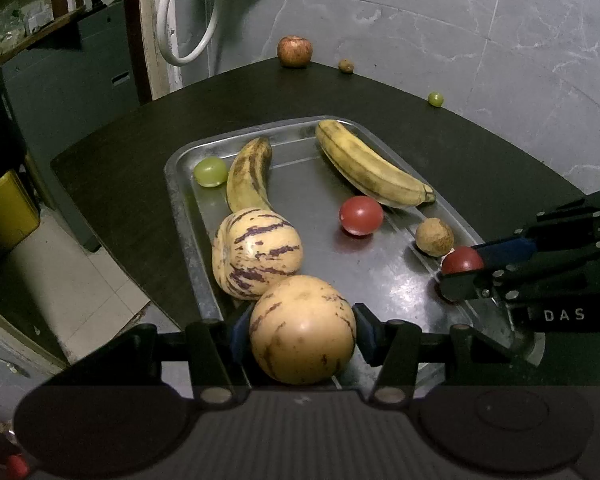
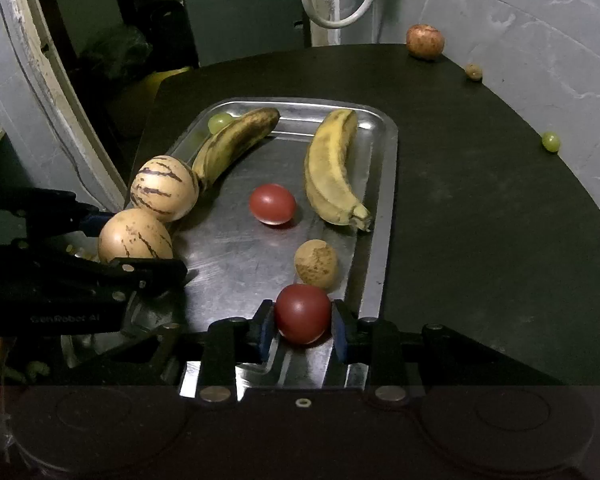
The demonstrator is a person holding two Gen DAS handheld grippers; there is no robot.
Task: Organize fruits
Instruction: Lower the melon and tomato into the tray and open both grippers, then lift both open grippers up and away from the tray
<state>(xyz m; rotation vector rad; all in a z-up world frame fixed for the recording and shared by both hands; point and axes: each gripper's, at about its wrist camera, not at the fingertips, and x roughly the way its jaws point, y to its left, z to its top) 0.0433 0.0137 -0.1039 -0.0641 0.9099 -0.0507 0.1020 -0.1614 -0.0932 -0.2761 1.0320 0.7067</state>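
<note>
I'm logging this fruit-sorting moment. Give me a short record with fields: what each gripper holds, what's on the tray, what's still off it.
left gripper: shut on striped melon
right gripper: shut on red tomato
tray: two bananas, second striped melon, second tomato, brown round fruit, green grape
table, off tray: apple, small brown fruit, green grape

Purple streaks are seen on two cream round melons (image 1: 257,253) (image 1: 302,329). Brown speckling is borne by two yellow bananas (image 1: 250,174) (image 1: 372,166). Two plain red tomatoes (image 1: 360,215) (image 2: 302,313) are reflected in the silver metal tray (image 1: 396,280).
</note>
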